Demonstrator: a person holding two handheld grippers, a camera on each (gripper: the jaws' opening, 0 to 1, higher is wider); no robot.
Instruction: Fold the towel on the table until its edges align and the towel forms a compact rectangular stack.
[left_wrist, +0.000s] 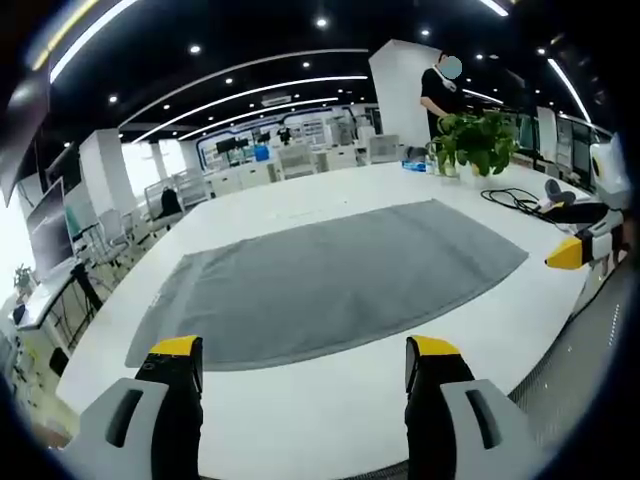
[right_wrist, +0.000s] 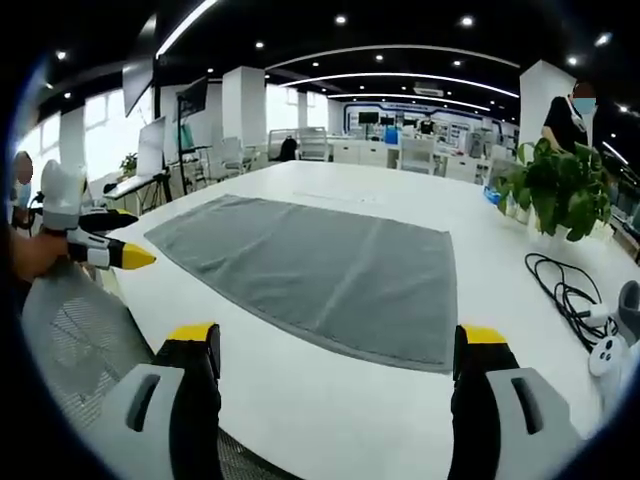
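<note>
the towel (left_wrist: 330, 280) lies spread flat and unfolded on the white table (left_wrist: 330, 400), just ahead of both grippers. the left gripper (left_wrist: 305, 365) hangs with jaws spread wide and empty short of the near edge; the right gripper (right_wrist: 340, 350) likewise. a potted plant (right_wrist: 555, 190) and black cable (right_wrist: 565, 285) sit beyond, right of the right gripper.

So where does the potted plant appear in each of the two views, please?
Left gripper view: the potted plant stands at the upper right, beyond the far right corner of the grey towel.
Right gripper view: it stands at the right edge, above the black cable.
Shared landmark: the towel, lying flat and unfolded on the white table.
</note>
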